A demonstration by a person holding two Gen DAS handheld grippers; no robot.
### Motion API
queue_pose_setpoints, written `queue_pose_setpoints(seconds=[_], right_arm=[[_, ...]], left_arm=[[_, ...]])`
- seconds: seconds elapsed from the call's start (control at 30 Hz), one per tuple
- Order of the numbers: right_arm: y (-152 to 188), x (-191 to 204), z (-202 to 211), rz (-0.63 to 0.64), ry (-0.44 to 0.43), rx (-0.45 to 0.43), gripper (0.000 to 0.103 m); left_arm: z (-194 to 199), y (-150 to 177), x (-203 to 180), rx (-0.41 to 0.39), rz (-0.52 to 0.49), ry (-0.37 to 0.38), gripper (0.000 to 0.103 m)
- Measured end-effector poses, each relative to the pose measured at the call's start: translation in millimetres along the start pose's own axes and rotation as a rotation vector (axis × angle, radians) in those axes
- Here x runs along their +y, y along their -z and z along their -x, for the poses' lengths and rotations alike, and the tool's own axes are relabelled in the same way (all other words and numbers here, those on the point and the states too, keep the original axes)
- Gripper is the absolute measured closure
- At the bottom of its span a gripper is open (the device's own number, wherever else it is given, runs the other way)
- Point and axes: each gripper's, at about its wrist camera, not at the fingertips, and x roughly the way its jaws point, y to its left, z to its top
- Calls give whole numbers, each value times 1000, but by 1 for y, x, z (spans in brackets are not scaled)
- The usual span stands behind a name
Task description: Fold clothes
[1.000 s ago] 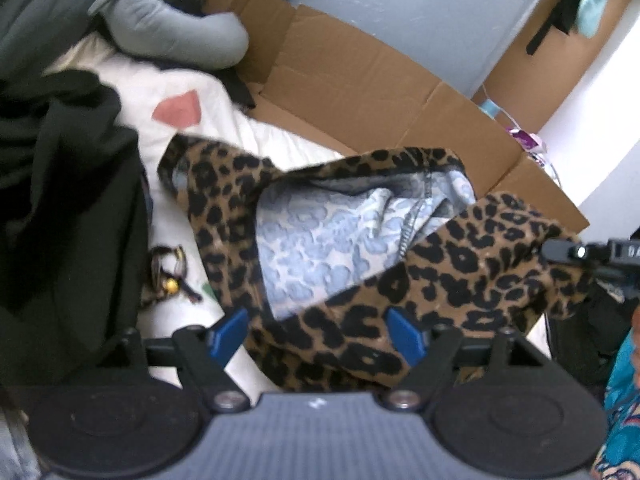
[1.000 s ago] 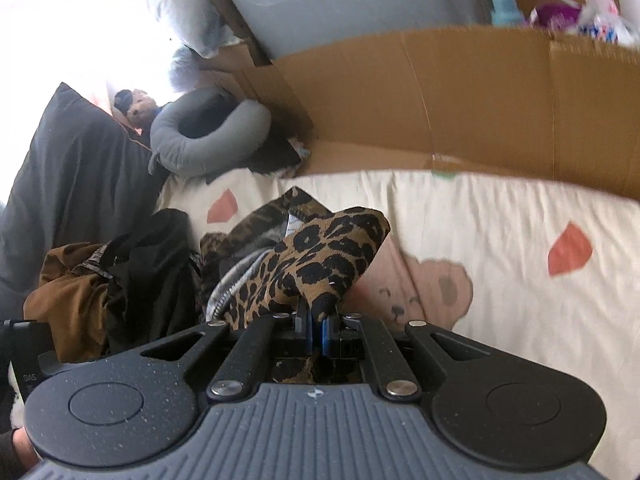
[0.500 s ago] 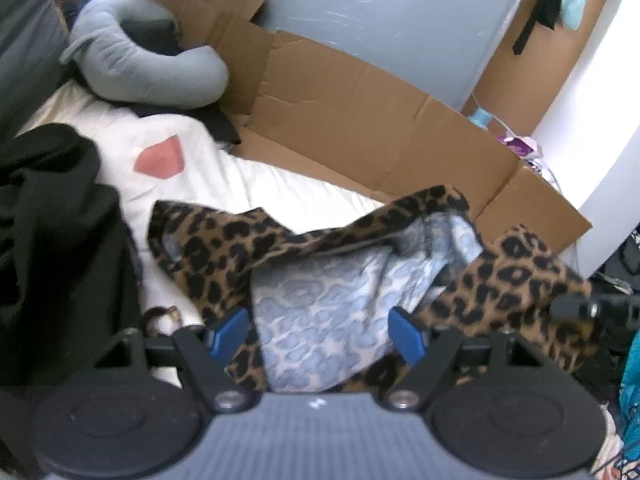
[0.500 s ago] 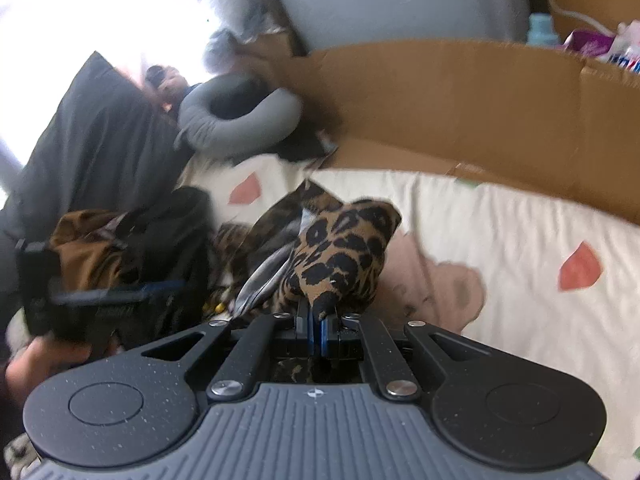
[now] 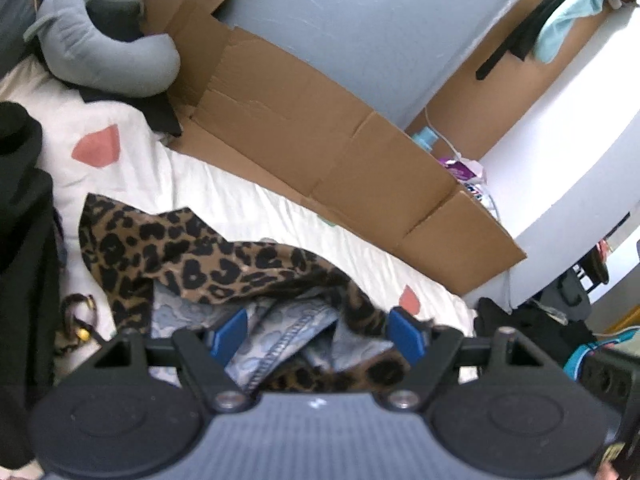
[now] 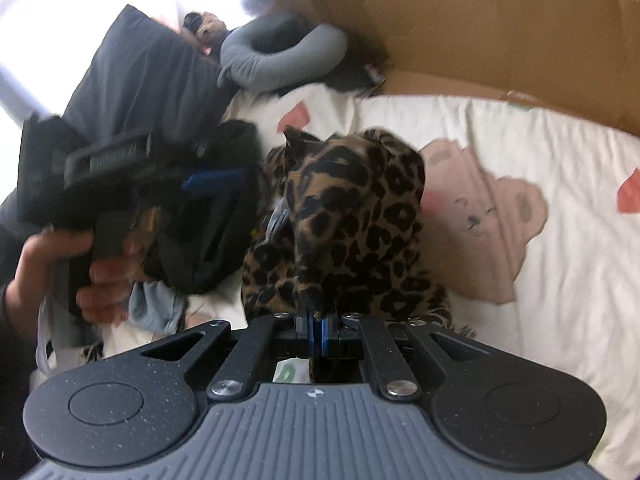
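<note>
Leopard-print garment, rumpled on the white patterned bedsheet, with its pale blue-grey lining turned outward near the left gripper. Right gripper: blue pads pressed together on a fold of the print at 6 o'clock in its own view, so that the cloth rises from the pinch in a tented peak; the hold appears meant to lift one edge clear of the sheet so it can be drawn out and laid flat. Left gripper: jaws spread wide, bunched lining and print lying between the blue pads without being clamped, seemingly poised to take a second edge. In the right wrist view a hand carries that left gripper at 9 o'clock, just beside the garment. Black clothing lies at 9 o'clock in the left wrist view, flattened cardboard toward 12 o'clock. Folding has hardly begun, judging by the uneven heap.
</note>
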Motion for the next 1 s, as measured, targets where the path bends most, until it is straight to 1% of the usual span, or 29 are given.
queue_pose_setpoints(seconds=[0.13,0.23,0.27,0.33,0.37,0.4,0.43,0.47,0.5,0.53,0.57,0.63,0.67,0.73,0.8,0.83,0.9,1.0], right_arm=[[9,3,-9,17,-3,31,102],[14,2,-12,24,-1,53,102],[17,2,-14,26,-2,60,102],[22,3,-16,31,-3,72,102],[23,4,-17,36,-4,77,102],[25,5,-18,43,-5,82,102],[27,7,-18,48,-7,86,102],[28,8,-18,53,-10,89,102],[29,8,-17,55,-11,92,102],[29,8,-17,56,-12,95,102],[29,9,-16,57,-13,99,101],[30,8,-16,49,-12,110,100],[30,7,-15,39,-8,118,97],[32,4,-11,7,-8,117,96],[34,0,-4,-28,-11,110,90],[34,-1,2,-48,-16,102,88],[36,-3,14,-90,-34,78,76],[39,-7,35,-177,-88,27,74]], left_arm=[[-8,6,4,26,46,17,23],[-11,7,13,28,152,83,25],[-11,7,13,28,161,92,26],[-14,7,9,34,135,90,31],[-16,7,7,39,127,87,35],[-18,7,6,44,119,84,41],[-19,8,5,49,115,82,46],[-21,8,6,57,121,82,56],[-22,8,7,66,121,80,69],[-23,9,7,73,110,73,78],[-24,10,6,77,98,64,96],[-22,13,5,75,87,58,99],[-20,14,3,70,90,66,100],[-13,16,-1,58,79,76,101],[-4,19,-11,50,43,79,101],[1,20,-16,48,27,82,101],[10,24,-27,47,-5,90,102],[24,32,-45,41,-59,98,102]])
